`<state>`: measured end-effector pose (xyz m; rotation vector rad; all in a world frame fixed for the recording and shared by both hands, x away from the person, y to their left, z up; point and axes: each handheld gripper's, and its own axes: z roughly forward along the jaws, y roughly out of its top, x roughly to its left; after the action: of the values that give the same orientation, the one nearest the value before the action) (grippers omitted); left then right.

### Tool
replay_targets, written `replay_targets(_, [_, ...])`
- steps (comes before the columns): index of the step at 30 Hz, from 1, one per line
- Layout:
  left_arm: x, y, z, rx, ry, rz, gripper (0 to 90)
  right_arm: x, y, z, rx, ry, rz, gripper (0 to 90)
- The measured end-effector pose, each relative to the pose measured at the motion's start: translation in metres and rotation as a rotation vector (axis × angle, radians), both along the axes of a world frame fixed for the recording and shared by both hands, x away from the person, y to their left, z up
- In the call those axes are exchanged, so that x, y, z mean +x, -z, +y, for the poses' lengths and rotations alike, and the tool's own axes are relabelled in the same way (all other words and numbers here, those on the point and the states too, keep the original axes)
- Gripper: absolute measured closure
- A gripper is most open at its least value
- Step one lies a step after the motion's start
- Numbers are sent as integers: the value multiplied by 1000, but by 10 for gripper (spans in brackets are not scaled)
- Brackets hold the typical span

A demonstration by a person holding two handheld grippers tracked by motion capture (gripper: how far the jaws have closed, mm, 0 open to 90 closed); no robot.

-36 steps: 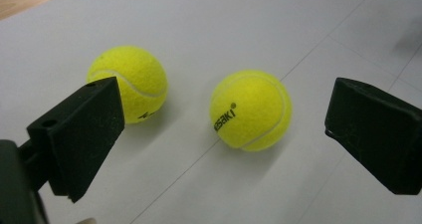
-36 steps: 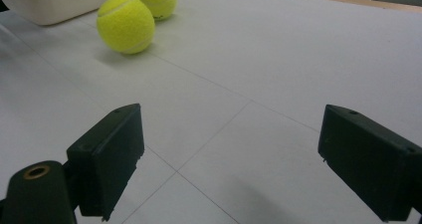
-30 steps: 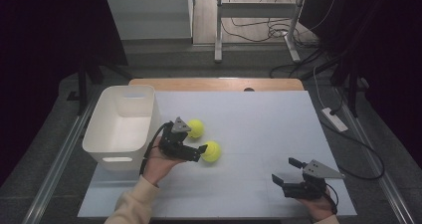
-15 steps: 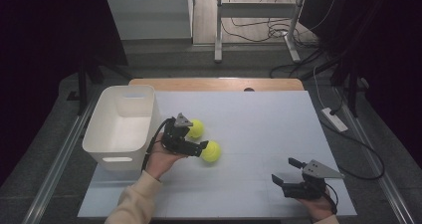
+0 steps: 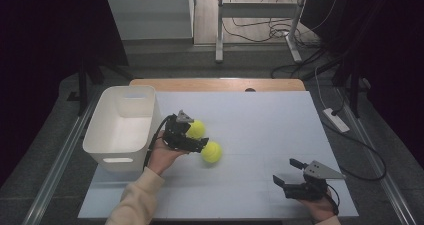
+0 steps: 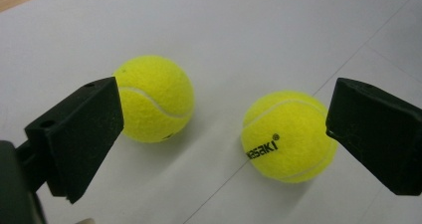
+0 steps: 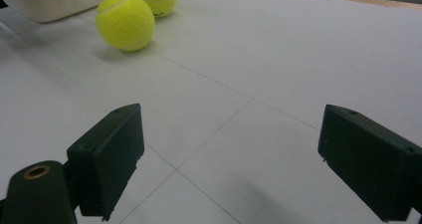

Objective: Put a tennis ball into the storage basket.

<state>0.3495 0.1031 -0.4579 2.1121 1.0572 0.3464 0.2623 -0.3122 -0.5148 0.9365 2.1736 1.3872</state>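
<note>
Table (image 5: 250, 115), white bin (image 5: 122, 122), two balls (image 5: 211, 152) outside

A white plastic bin (image 5: 122, 125) with a handle slot stands at the left edge of the pale tabletop (image 5: 260, 120). Beyond the far wooden edge, cables (image 5: 260, 30) lie on the floor beside metal frame legs (image 5: 219, 25).

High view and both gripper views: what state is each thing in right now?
Left tongs: open, jaws wide, by the two balls, gripping neither.
Right tongs: open, nothing between the jaws, low over the table.
Farther tennis ball: on the table, loose.
Nearer tennis ball: on the table, loose, apart from the other.
White bin: upright; no contents visible.
</note>
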Motion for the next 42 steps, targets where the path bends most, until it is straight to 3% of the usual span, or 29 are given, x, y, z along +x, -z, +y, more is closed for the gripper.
replay_targets(15, [19,0,2,10,-38,22,22,0,1,1,-2,-2,2,108])
replay_targets(28, [38,10,4,35,-59,67,18,0,1,1,-5,-1,4,108])
replay_targets(42, [51,21,6,27,-61,109,17,0,1,1,-2,-4,7,108])
